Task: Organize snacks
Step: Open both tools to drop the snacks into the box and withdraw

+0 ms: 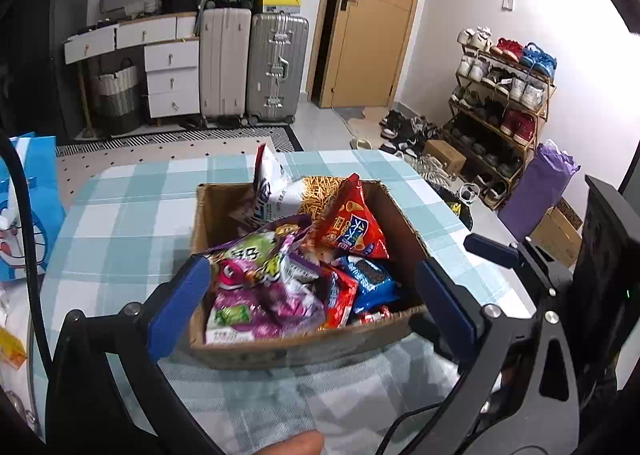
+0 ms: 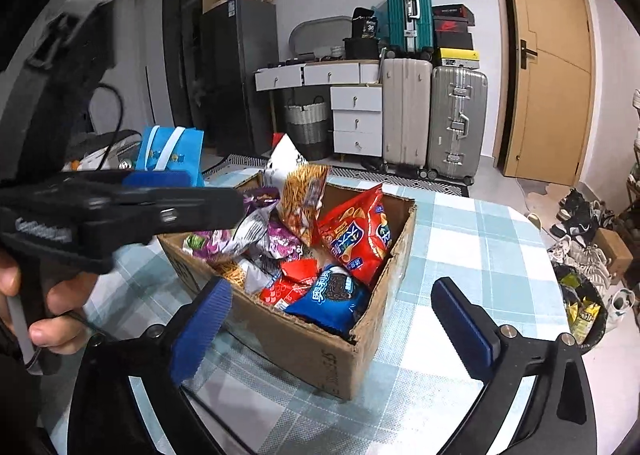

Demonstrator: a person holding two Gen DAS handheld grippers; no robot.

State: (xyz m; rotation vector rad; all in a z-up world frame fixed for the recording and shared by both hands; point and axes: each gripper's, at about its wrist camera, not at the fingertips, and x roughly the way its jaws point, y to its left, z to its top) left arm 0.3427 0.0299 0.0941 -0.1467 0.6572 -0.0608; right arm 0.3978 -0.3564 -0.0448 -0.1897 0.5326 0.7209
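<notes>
Two sets of tongs stand with jaws wide apart and nothing between the pads: the left tongs [image 1: 312, 295] straddle the near wall of the cardboard box [image 1: 304, 351], and the right tongs [image 2: 332, 331] face its near corner from the other side. No earlier view is available, so no motion is reported. The box sits on the checked table [image 1: 120, 223], directly ahead of and below both tools, with its long axis running away from the left camera toward the door. Snack packets fill it: a purple bag [image 1: 260, 287] lies nearest the left tongs, touching the near wall; a blue biscuit packet [image 2: 332, 299] lies nearest the right tongs, at the corner. Judged by position, each hand is closest to its own packet, and neither pad touches anything. A red chip bag [image 2: 356, 231] leans against the far right wall, and a noodle-stick packet [image 2: 304, 199] stands upright behind it. Writing: the blue packet carries white Chinese characters and a picture of a dark sandwich biscuit, apparently Oreo; the red bag bears a blue panel with Chinese characters, not legible. Printed letters on the box side are too distorted to read. A blue cartoon bag [image 1: 32, 207] stands at the table's left edge.
</notes>
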